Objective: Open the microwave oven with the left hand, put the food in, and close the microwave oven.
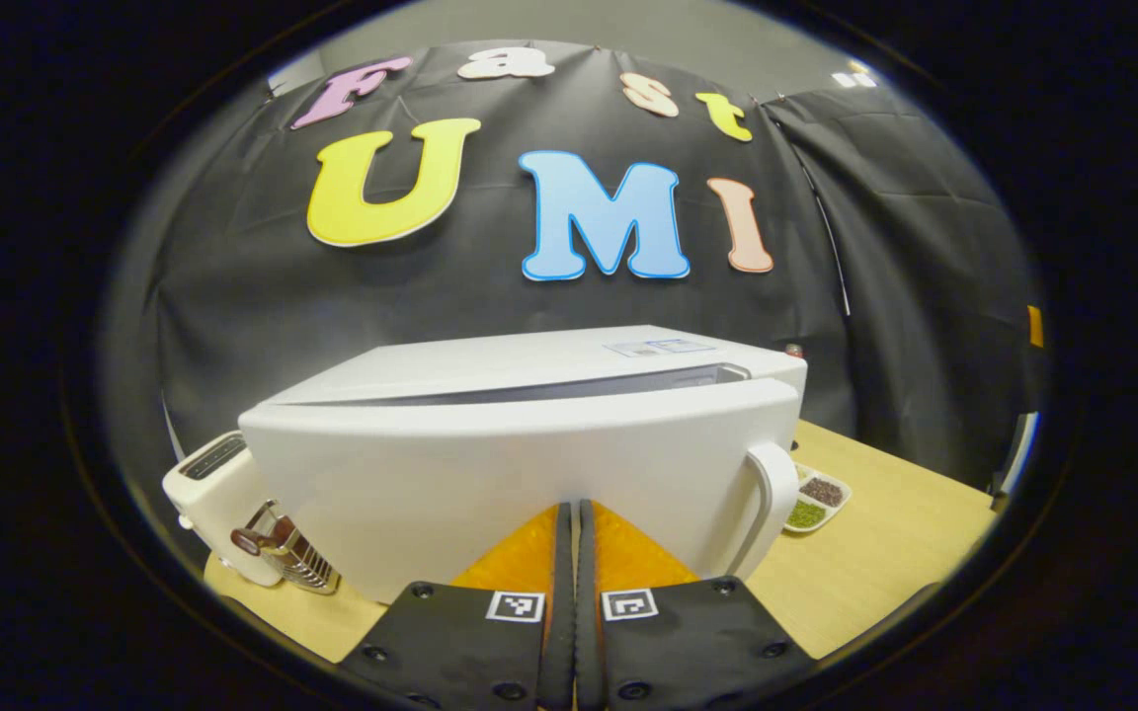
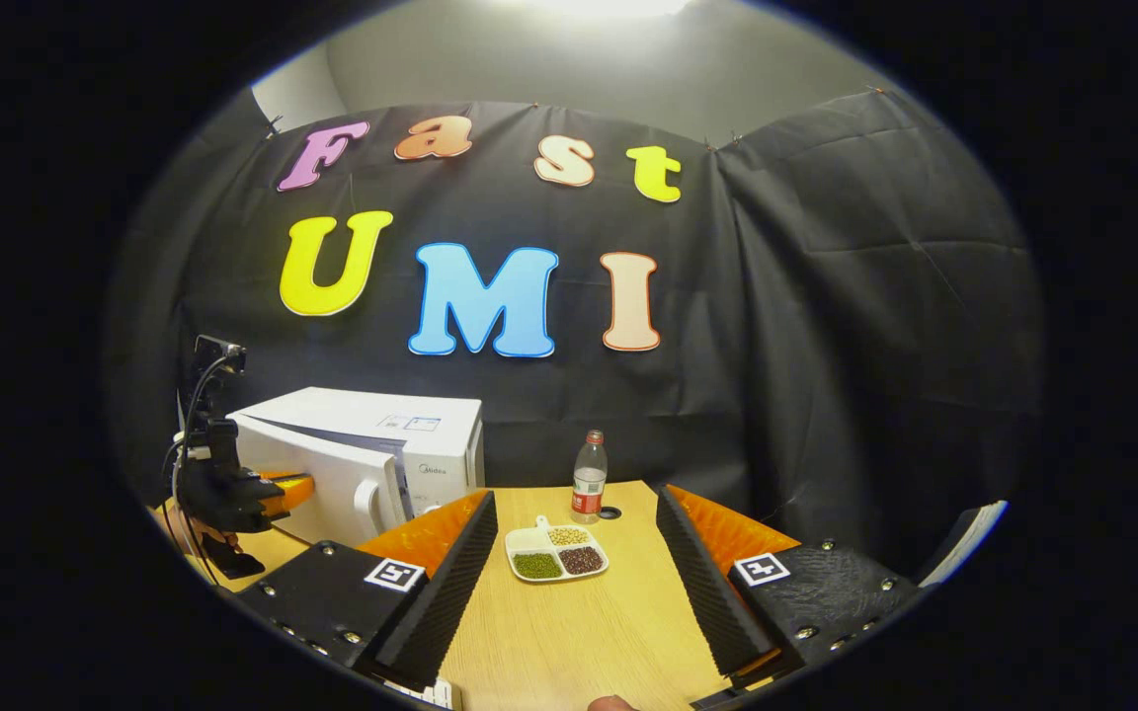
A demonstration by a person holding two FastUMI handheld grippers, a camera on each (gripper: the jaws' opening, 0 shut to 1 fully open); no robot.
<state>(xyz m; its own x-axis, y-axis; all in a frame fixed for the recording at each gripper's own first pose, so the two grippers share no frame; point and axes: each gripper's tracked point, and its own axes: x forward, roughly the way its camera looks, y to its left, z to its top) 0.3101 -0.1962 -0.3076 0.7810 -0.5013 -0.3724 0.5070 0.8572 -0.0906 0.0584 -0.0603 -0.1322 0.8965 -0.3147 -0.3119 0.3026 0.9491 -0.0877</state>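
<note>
Microwave oven (image 1: 529,464) stands on the wooden worktop (image 1: 875,553) in the left gripper view, white, with its door swung partly away from the body so that a dark gap runs along the top edge. The door's white handle (image 1: 765,504) curves down at its right end. The left tool (image 1: 574,523) has its two fingers pressed together with almost no slit between them, their tips right at the door's outer face; whether they actually touch it is hard to tell from this angle. Left of the oven sits a white toaster (image 1: 213,489), with a small metal rack (image 1: 294,561) just beside it. To the right of the door, a white divided dish of food (image 1: 816,501) lies on the worktop, holding green and dark grains.

In the right gripper view, the right tool (image 2: 574,573) is spread wide with nothing between its fingers, poised above the worktop (image 2: 589,642). The divided dish (image 2: 556,553) lies between and beyond the fingers, well short of either, with pale, green and dark portions in its three sections. Behind it stands a clear plastic bottle (image 2: 589,476) with a red cap. Farther left is the microwave oven (image 2: 371,459), door ajar, and the left tool (image 2: 278,494) sits against the door's front.
</note>
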